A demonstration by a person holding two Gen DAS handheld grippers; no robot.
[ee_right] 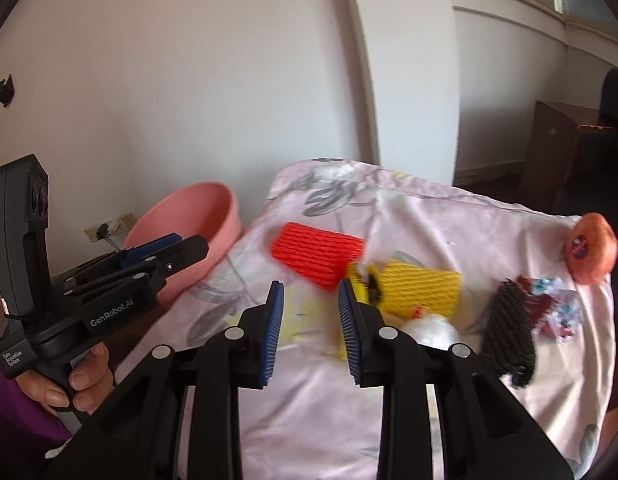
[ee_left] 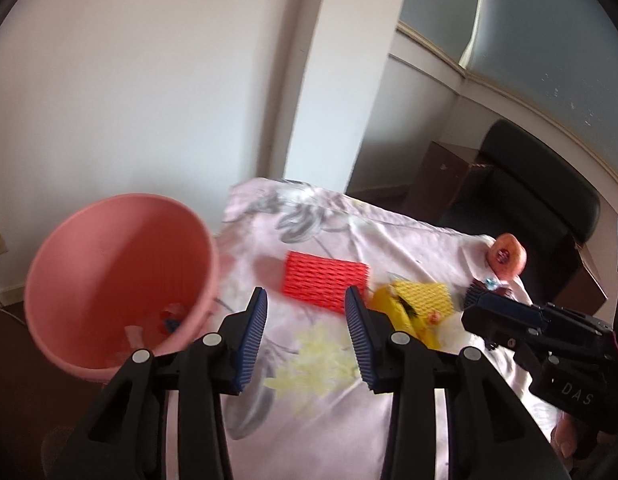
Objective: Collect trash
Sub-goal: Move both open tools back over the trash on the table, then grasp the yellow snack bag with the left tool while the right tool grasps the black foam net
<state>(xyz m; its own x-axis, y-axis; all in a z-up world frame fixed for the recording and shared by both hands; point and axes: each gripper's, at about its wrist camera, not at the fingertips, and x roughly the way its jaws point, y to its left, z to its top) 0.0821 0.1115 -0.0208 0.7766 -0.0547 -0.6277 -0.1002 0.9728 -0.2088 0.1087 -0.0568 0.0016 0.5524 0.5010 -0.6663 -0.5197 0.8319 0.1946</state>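
Left gripper [ee_left: 305, 332]: jaws wide apart, empty, held above the flowered cloth [ee_left: 349, 420]. Pink bin [ee_left: 121, 280] at its 9 o'clock, off the cloth's edge, tilted toward the lens, scraps at the bottom.

Right gripper [ee_right: 309, 332]: jaws apart, nothing between them.

Trash on the cloth: red net [ee_right: 317, 254] at 12 o'clock from the right gripper; yellow net [ee_right: 421, 290] at 1 o'clock, touching a yellow wrapper [ee_right: 359, 280]; black net [ee_right: 509, 332] at 3 o'clock; crumpled wrappers [ee_right: 553, 308] just beside it. Orange fruit [ee_right: 593, 254] at the cloth's far corner, 2 o'clock.
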